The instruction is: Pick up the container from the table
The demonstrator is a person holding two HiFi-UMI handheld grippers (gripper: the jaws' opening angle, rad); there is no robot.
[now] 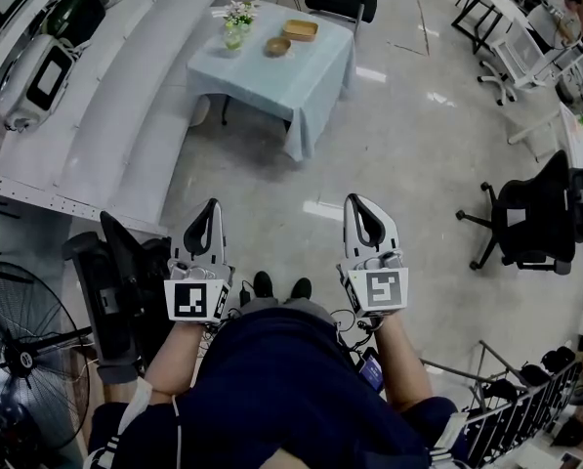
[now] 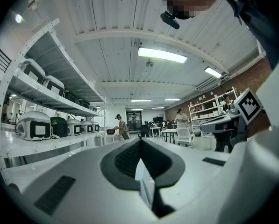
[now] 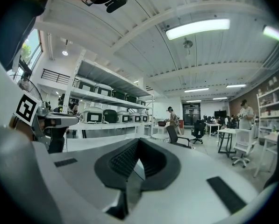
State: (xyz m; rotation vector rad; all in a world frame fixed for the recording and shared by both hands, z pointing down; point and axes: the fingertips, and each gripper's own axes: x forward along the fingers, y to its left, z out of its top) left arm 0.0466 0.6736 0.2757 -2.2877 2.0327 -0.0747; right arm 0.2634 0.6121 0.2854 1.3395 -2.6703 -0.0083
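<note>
Left gripper (image 2: 140,148) jaws pressed together, nothing between. Right gripper (image 3: 138,148) likewise closed tight, empty. Both pointed toward table (image 1: 301,96), well apart from it. Tan rectangular container (image 1: 300,29) lay near table's far right corner, long axis along far edge. Round bowl (image 1: 277,46) sat just beside it. Flower vase (image 1: 235,25) stood near far left corner.

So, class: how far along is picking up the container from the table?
Nothing done: the wooden container sits on the table, across the floor. In hand: nothing; the left gripper and right gripper have jaws together, empty. Left: approach, grasp, lift.
</note>
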